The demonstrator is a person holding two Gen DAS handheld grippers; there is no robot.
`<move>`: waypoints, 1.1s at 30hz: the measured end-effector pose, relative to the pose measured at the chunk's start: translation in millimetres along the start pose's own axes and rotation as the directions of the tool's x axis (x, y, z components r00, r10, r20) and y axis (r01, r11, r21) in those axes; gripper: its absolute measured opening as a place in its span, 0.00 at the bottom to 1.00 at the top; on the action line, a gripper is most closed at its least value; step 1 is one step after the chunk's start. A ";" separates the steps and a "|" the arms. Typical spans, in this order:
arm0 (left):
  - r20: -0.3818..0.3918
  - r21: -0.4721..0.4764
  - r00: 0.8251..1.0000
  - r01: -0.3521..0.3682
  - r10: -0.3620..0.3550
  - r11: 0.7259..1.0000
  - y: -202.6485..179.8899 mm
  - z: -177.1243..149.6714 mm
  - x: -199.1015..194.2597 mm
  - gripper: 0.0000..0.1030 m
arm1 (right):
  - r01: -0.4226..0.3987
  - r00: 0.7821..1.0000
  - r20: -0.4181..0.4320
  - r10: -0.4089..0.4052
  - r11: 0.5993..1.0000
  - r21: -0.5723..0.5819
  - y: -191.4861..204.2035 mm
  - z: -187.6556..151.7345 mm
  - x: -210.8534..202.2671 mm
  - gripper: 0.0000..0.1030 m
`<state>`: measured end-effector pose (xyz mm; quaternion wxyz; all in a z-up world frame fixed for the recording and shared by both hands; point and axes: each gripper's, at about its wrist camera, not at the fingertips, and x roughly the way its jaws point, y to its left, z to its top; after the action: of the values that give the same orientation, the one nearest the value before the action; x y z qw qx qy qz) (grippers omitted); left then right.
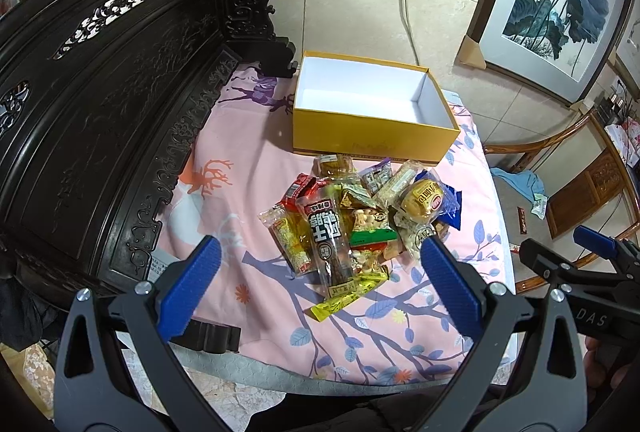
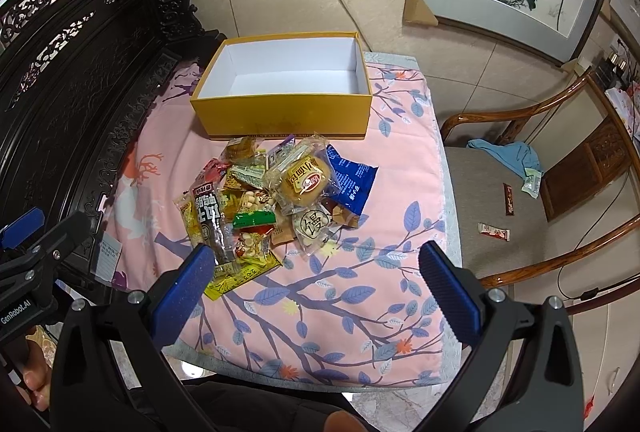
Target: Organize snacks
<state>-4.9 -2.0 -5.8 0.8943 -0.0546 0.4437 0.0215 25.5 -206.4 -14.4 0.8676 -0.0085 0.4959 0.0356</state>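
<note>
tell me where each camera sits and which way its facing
Left wrist: sits on the left gripper, looking forward and down over the snack pile toward the empty yellow box; its own open jaws frame the view, and the right gripper shows at the right edge.
Right wrist: sits on the right gripper, same heading but from further right; open jaws, the left gripper and fingers at the left edge, wooden chair on the right.
Shared: pile, box, pink floral cloth, carved dark furniture.

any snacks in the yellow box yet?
No, the box shows only its bare white inside, and the snacks lie piled on the cloth in front of it.
</note>
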 end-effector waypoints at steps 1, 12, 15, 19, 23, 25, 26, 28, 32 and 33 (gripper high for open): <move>0.000 0.001 1.000 0.000 0.000 1.000 -0.2 -0.1 -0.1 0.98 | -0.001 1.000 0.000 0.001 1.000 0.000 0.0 0.0 -0.1 0.99; -0.008 0.000 1.000 -0.001 0.001 1.000 -1.8 -0.1 2.6 0.98 | 0.000 1.000 0.001 0.000 1.000 0.000 -0.9 -0.1 0.2 0.99; -0.015 0.000 1.000 0.002 -0.002 1.000 -1.8 0.1 8.6 0.98 | -0.001 1.000 -0.005 0.001 1.000 -0.001 0.0 2.2 2.5 0.99; -0.021 -0.002 1.000 0.002 -0.002 1.000 -1.8 0.2 11.3 0.98 | -0.002 1.000 -0.009 0.002 1.000 0.001 2.5 4.0 6.0 0.99; -0.033 -0.010 0.999 0.005 -0.006 1.000 0.9 0.9 19.1 0.98 | -0.006 1.000 -0.016 0.006 1.000 0.005 2.0 4.9 13.0 0.99; -0.029 -0.020 1.000 -0.002 0.001 1.000 5.1 1.2 25.0 0.98 | -0.011 1.000 -0.010 0.012 1.000 0.004 -1.6 4.6 17.0 0.99; -0.025 -0.031 1.000 -0.011 0.010 0.999 7.6 2.1 28.8 0.98 | -0.004 1.000 -0.011 0.004 1.000 0.001 -2.5 4.6 19.9 0.99; 0.000 -0.065 1.000 -0.030 0.030 0.997 18.2 3.2 37.9 0.98 | 0.003 1.000 -0.002 -0.003 1.000 -0.011 -7.0 3.0 30.3 0.99; 0.017 -0.118 0.998 -0.060 0.062 0.991 37.5 3.1 59.4 0.98 | -0.037 0.999 -0.001 0.037 0.998 -0.047 -16.7 1.6 58.1 0.99; 0.013 -0.129 0.998 -0.062 0.064 0.990 41.7 3.5 64.8 0.98 | -0.057 0.998 0.000 0.057 0.997 -0.053 -20.0 1.3 68.9 0.99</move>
<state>33.5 39.2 -58.6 0.8916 -0.0979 0.4352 0.0785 62.9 -222.6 -73.5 0.8661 -0.0174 0.4941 0.0734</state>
